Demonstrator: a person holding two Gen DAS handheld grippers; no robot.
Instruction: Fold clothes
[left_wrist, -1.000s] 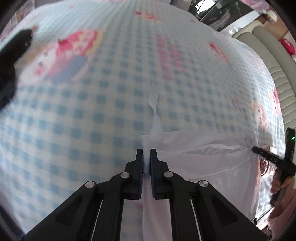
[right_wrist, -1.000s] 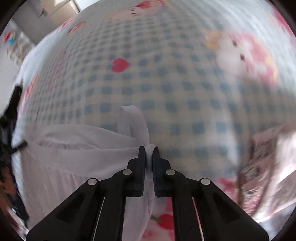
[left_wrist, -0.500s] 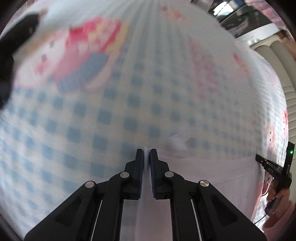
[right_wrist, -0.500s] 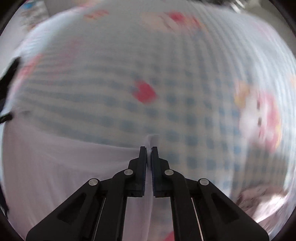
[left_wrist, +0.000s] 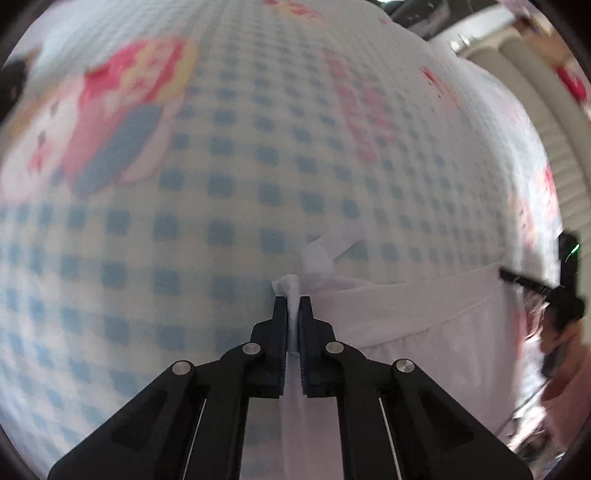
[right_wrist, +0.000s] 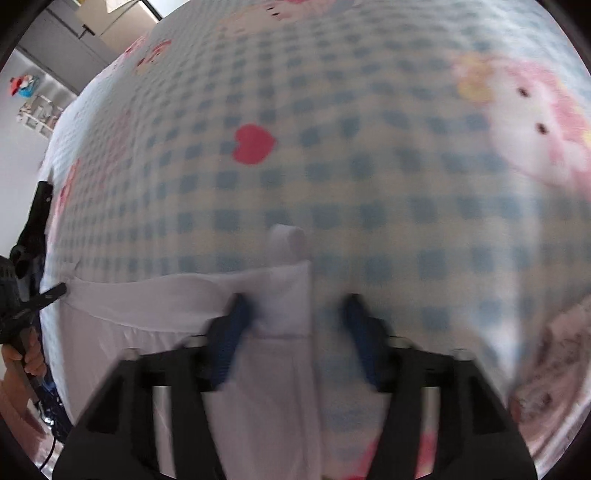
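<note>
Right gripper (right_wrist: 293, 310) letting go now, jaws opening wide, blurred, and the thin white garment's (right_wrist: 155, 339) corner strip sits loose between them, touched by neither pad as far as the blur allows. Left gripper (left_wrist: 293, 302) is clamped narrow on the other corner, a tuft of white cloth poking out just past its tips. The garment lies spread on the blue-and-white checked cartoon bedsheet (left_wrist: 221, 184), its top edge running from one set of jaws to the other.

The risk: with one corner free and the other pinched, any tug from the left would drag the edge askew and wrinkle the lay. The little strap loop ahead of the right jaws could also snag a finger on withdrawal.

Both grippers point steeply down at the bed, low over the cloth.
</note>
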